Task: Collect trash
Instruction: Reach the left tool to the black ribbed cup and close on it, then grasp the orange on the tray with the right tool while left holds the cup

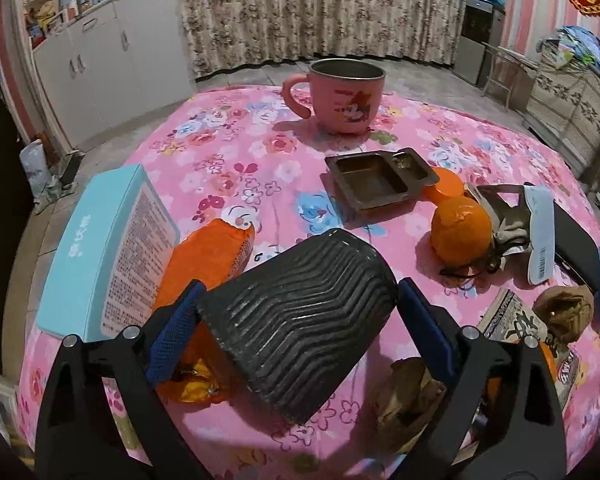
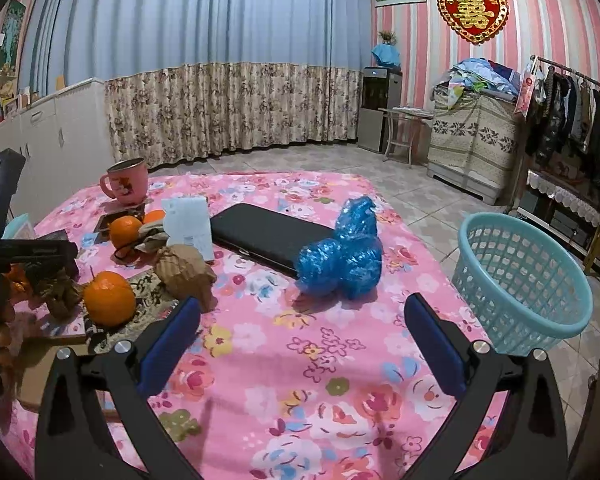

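Left claw: closed across a black ribbed cup, which you hold tilted above the bench. The blue pads press its two sides; the grip sits near the wider end, as far as the view shows. Risk: the ribbing is slick-looking and the wall tapers, so the cup may slide out if you swing it fast.

Right claw: spread wide, holding nothing, poised low over the flowered cloth and aimed at a crumpled blue plastic wrap.

Basket: pale green, on the floor just off the bench's right edge; it looks empty. Judged to be where the trash goes. Risk: the cup is on your left and must cross the whole bench; a short drop lands it on the floor tiles.

Trash on the bench, left side: orange snack bag and brown crumpled paper, both right under the held cup. Risk: you could drag them along.

Non-trash, keep clear:
- black phone, touching the blue wrap; a careless pinch may pull it.
- oranges, liable to roll if knocked.
- pink mug, well apart at the far side.
- teal box, just beside the snack bag.
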`<action>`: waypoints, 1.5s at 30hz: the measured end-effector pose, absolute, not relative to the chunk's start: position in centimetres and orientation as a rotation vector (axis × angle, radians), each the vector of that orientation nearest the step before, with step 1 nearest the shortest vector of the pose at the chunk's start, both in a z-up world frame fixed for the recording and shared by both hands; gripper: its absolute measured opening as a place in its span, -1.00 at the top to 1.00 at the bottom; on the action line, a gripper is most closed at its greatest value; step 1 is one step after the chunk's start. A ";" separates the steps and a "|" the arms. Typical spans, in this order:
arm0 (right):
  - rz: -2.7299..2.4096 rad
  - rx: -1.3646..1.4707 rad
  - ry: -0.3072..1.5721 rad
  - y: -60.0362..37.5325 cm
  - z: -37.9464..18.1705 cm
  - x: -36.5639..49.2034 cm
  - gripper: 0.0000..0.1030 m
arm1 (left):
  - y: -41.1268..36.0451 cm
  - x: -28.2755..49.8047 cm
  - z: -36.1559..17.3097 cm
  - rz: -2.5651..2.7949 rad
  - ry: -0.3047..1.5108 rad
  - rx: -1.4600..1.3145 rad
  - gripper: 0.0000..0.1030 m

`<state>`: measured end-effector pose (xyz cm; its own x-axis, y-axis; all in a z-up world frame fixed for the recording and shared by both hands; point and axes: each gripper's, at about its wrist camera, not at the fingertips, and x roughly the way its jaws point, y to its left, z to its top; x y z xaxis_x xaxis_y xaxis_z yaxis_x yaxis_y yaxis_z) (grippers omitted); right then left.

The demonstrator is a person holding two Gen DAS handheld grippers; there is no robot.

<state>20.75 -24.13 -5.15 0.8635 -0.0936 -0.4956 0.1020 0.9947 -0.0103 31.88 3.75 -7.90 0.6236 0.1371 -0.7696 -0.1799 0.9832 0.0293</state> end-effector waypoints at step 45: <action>0.292 0.015 0.798 -10.9 -8.7 26.9 0.15 | 7.3 27.3 -2.6 0.004 0.756 -0.049 -0.78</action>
<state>26.90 -10.88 -8.68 0.6600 0.2638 -0.7034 -0.2529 0.9597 0.1227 27.25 7.33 -2.59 0.7277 -0.0145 -0.6858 -0.0211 0.9988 -0.0435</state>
